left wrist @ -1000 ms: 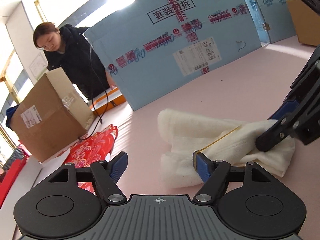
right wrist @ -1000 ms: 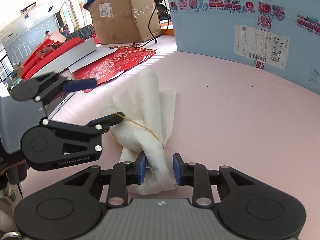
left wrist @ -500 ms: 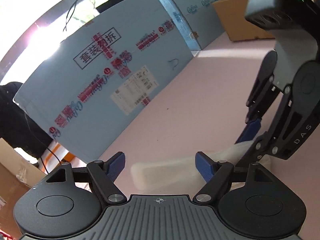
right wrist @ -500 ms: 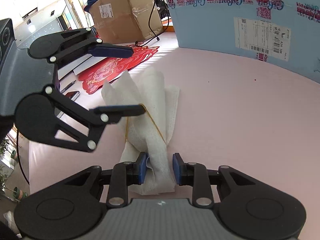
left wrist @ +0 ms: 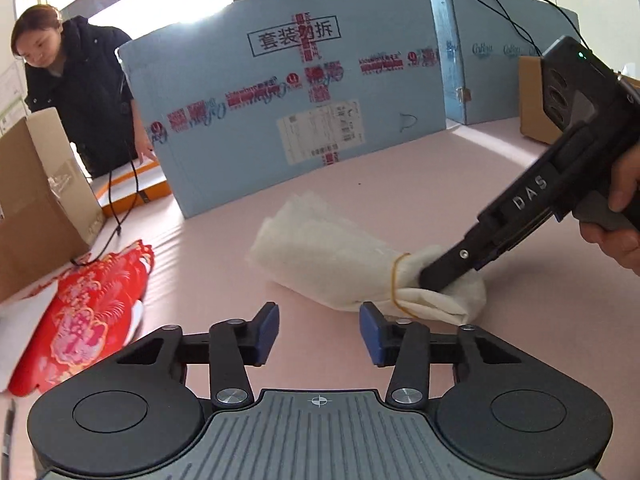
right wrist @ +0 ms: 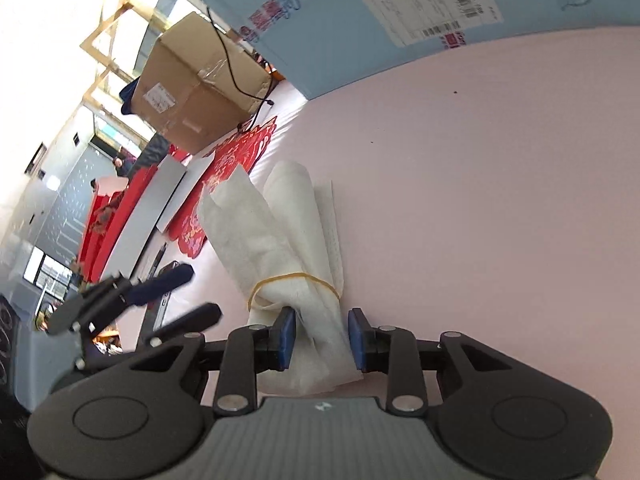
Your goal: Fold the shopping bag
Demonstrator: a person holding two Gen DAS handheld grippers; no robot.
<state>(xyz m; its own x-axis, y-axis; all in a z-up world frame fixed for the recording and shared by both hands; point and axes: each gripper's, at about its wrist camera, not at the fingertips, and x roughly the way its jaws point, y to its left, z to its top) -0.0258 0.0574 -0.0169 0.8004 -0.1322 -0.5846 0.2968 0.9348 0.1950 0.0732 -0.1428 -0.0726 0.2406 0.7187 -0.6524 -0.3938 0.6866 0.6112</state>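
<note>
The white shopping bag [left wrist: 332, 252] is rolled into a bundle on the pink table, with a yellow rubber band [left wrist: 394, 280] around it near one end. It also shows in the right wrist view [right wrist: 288, 248], with the band [right wrist: 296, 280] around it. My right gripper [right wrist: 321, 338] is shut on the bundle's near end, behind the band; in the left wrist view its finger [left wrist: 452, 266] presses on that end. My left gripper [left wrist: 318, 328] is open and empty, just in front of the bundle, apart from it. It shows at lower left in the right wrist view [right wrist: 176, 296].
A large blue cardboard box [left wrist: 288, 120] stands behind the bag. A brown carton [left wrist: 36, 200] and red paper cuttings [left wrist: 88, 312] lie at the left. A person in black [left wrist: 76, 92] leans over at the back left. Another brown box [left wrist: 536, 100] sits far right.
The rubber band has gone from my left finger onto the bundle. My left gripper has drawn back and sits lower. My right gripper has tilted, still gripping the bag.
</note>
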